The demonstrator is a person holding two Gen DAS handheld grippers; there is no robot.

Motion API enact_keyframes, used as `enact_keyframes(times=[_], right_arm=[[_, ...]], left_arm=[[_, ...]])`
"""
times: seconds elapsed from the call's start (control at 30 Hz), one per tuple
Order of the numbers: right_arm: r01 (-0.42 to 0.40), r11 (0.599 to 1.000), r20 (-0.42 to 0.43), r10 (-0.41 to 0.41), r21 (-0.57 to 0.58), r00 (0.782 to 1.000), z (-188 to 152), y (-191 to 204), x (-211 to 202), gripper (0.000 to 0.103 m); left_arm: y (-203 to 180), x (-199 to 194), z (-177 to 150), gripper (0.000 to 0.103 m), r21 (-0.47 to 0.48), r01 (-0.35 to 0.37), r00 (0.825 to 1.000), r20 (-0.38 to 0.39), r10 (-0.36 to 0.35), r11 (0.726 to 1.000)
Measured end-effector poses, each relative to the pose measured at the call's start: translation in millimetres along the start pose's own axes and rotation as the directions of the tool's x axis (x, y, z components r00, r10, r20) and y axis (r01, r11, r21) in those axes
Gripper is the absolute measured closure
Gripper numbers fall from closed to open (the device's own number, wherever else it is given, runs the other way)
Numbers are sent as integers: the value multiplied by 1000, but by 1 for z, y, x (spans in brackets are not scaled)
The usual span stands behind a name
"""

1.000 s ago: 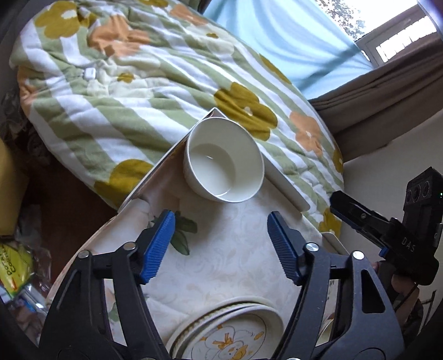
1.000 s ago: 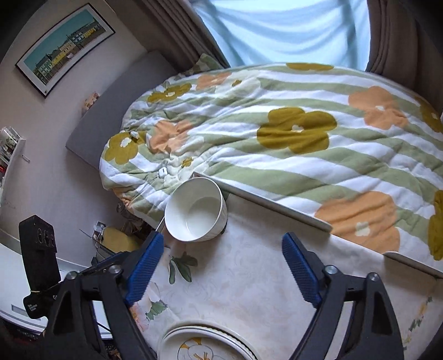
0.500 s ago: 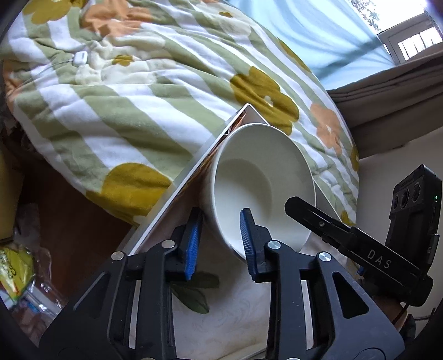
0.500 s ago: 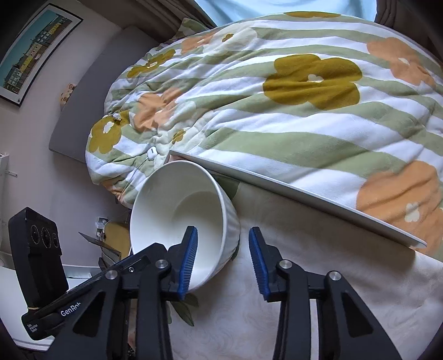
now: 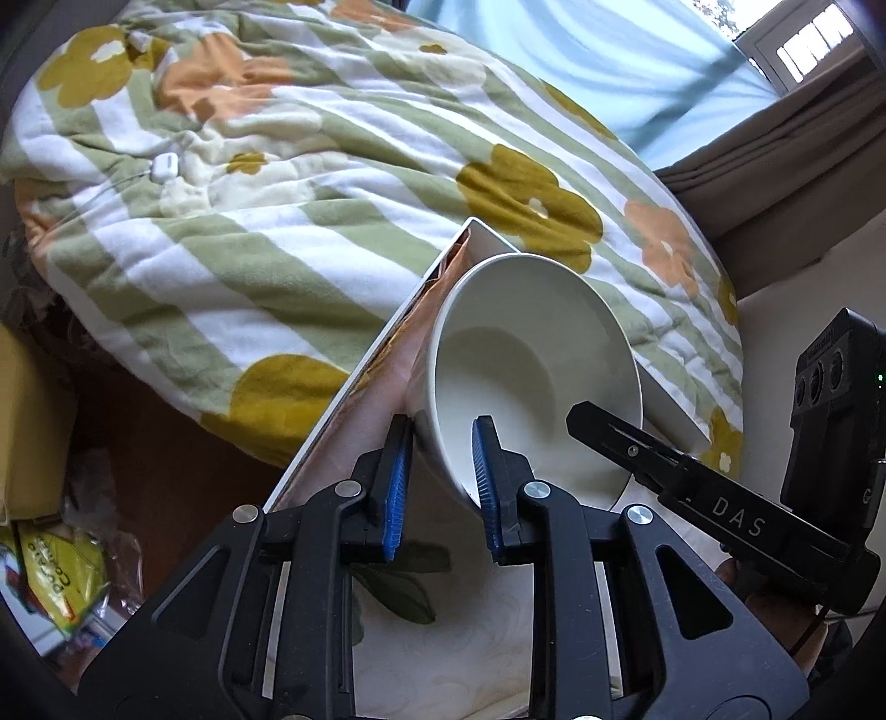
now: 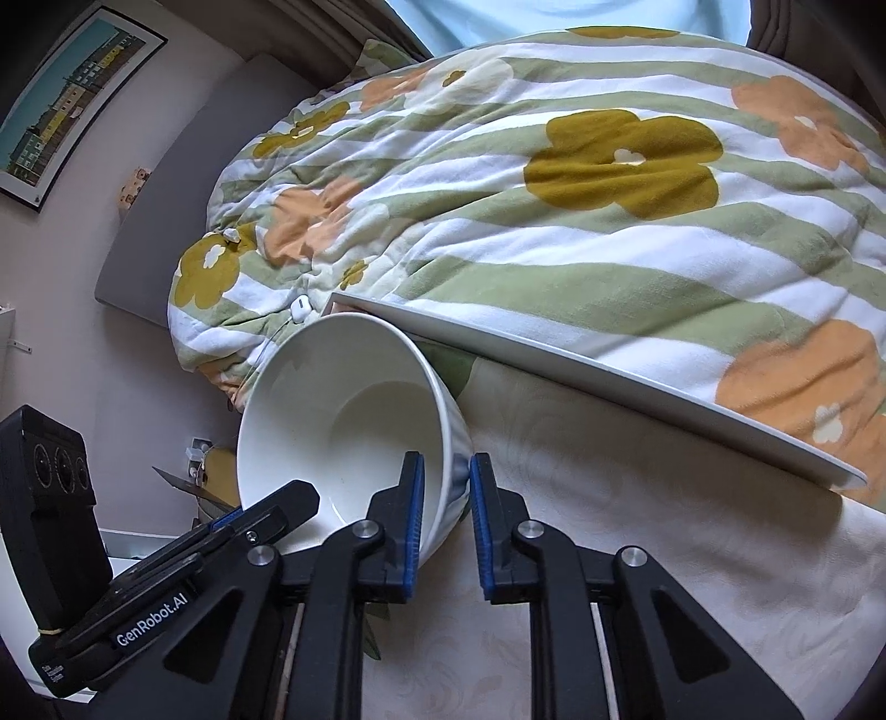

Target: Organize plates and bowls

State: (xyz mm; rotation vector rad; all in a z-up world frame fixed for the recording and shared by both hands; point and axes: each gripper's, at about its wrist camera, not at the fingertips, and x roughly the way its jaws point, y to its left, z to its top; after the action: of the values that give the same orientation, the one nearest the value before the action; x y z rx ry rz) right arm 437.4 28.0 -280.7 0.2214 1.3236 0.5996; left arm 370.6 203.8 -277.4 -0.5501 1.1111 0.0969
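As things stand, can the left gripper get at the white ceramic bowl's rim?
Yes, apparently: the left gripper is already clamped on the near wall of the white ceramic bowl, one pad inside, one outside. The right gripper grips another part of the rim, not blocking it.

We have two fisheye views, one mounted on each hand-held gripper, each looking forward and steeply down along its own two fingers. The left wrist view sits close above the white bowl [image 5: 531, 376] and faces across the table [image 5: 487, 653] corner toward the flowered quilt [image 5: 277, 232] and the window [image 5: 808, 44] beyond. The right wrist view is equally close and faces the same bowl [image 6: 343, 421] from the opposite side, with the quilt [image 6: 554, 221] behind it. We share the bowl, table edge and quilt; each view also catches the other gripper at its border.
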Motion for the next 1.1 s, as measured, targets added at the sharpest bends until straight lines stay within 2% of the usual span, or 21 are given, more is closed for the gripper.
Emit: enact_keyframes(times=[0.17,0.3,0.47,0.6,0.87,1.1], right_arm=[[-18,1000,68,17,19,998,-16,-1,-34,88],[-29,999,148,24,37,989,-35,-3,-80,88],[-24,997,249,6,68,968,-75,-16,-154,88],[11,996,304,-39,94,952,-115,-30,-213,88],[65,986,366,-119,157,923,-203,-82,-305,88],[104,967,354,-183,231,917,-271,-136,-346,88]], left_arm=[[-29,-32,-10,83,76,-1,998,58,-3,997],[-66,-65,-29,83,145,13,994,107,-29,989],[-125,-108,-72,83,232,50,987,136,-84,971],[-171,-133,-117,83,292,81,983,137,-125,953],[-255,-159,-225,83,383,141,976,103,-194,913],[-297,-142,-307,83,399,204,977,-32,-209,894]])
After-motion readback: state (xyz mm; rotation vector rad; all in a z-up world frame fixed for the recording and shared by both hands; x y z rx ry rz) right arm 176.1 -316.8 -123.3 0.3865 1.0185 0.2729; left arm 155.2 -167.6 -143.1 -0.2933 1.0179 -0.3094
